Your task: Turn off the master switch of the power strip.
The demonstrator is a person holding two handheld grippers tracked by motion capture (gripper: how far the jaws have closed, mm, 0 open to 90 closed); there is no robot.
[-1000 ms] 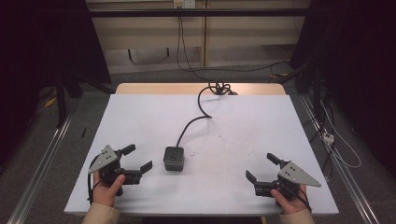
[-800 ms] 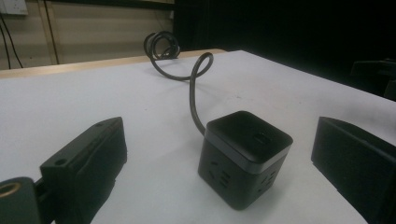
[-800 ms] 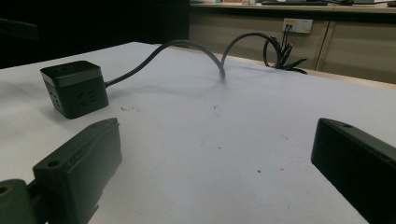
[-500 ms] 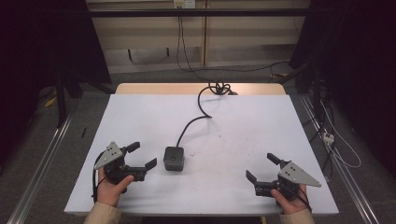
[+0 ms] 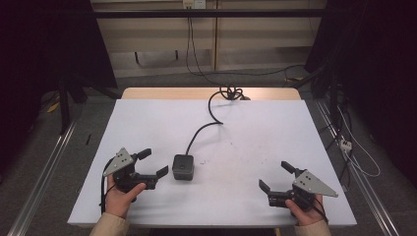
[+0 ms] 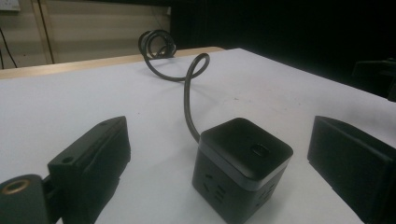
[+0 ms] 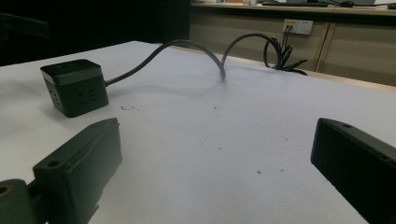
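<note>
Left hand-held gripper [image 5: 151,163]: you hold it low over the worktop [image 5: 275,128] with the jaws spread wide, nothing between the pads yet. The black cube power socket [image 5: 182,166] sits just ahead of it, close off the jaw tips; in the left gripper view the cube [image 6: 242,169] lies between the two jaws but apart from both, nearer the right-hand one. That spread looks chosen to clear the cube's width, so my read is an approach to a side grasp, not yet closed.

The cube rests flat, button face up, socket holes on its side faces. Its cord [image 5: 201,129] leaves the far face and runs away from your left hand-held gripper in a loose S to a coil at the worktop's far edge; slack, so it should not resist a lift.

Right hand-held gripper [image 5: 278,181]: also wide open and empty, parked well to the cube's other side, pointing toward it. In its own view the cube [image 7: 74,87] stands far ahead.
</note>
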